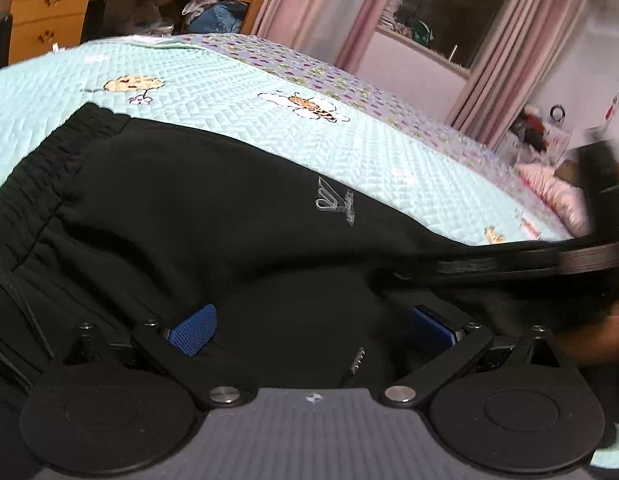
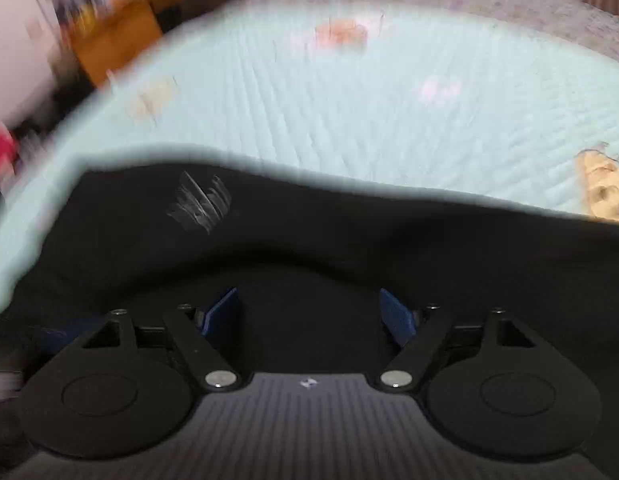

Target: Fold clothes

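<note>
Blue pads [image 1: 193, 330] of the left gripper [image 1: 313, 330] stand wide apart over black fabric, nothing pinched between them. Right gripper [image 2: 311, 312] likewise has its jaws spread over the same cloth, gripping nothing; its view is blurred. Black pants [image 1: 181, 208] lie spread on the bed [image 1: 237, 80], elastic waistband [image 1: 41, 160] at left, a grey logo [image 1: 335, 202] near the far edge. Beyond stand a wooden desk [image 1: 49, 12] and pink curtains [image 1: 349, 12].
</note>
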